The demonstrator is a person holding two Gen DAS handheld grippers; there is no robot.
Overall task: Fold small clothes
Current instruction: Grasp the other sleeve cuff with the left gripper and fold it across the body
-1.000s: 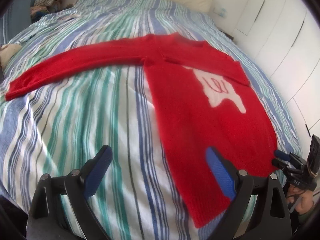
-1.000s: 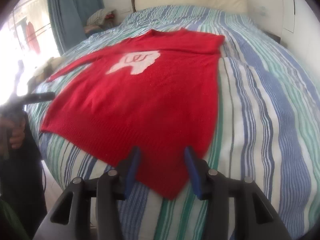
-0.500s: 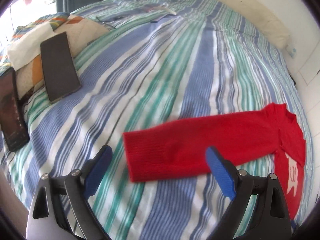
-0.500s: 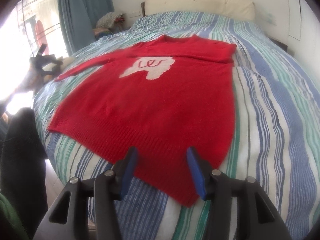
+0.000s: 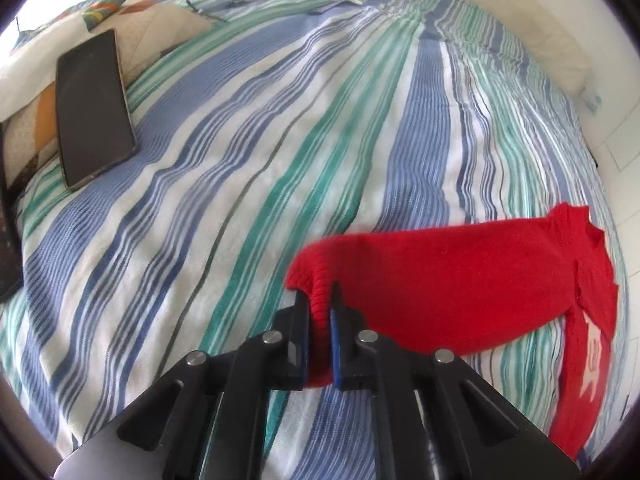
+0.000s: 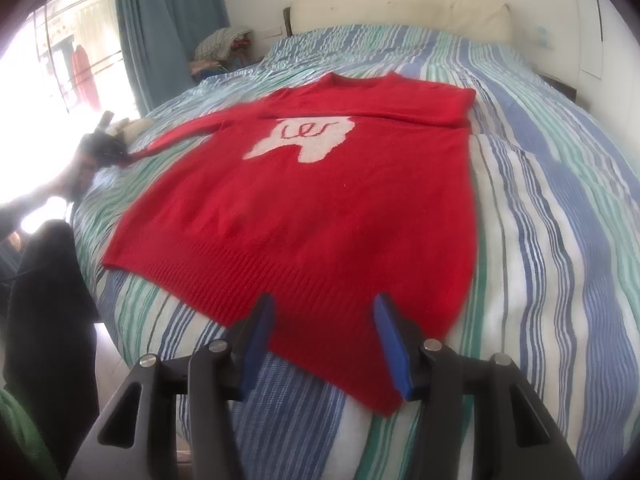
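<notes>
The left hand-held gripper (image 5: 319,312) is clenched on the ribbed cuff of the red knitted sweater (image 6: 332,216), spread flat on the striped blue, green and white bed cover (image 6: 560,240). The soft knit could slip free or drag the body askew. The right hand-held gripper (image 6: 323,340) hovers released over the hem.

Red sweater (image 6: 320,216) flat, sleeve cuff (image 5: 316,292) apparently pinched.

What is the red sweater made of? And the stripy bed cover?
The red sweater looks like soft knitted yarn, maybe wool: its bottom edge shows ribbed rows, and the cuff bunches in the left gripper. The stripy bed cover looks like thin woven cloth, matte, probably cotton.
</notes>
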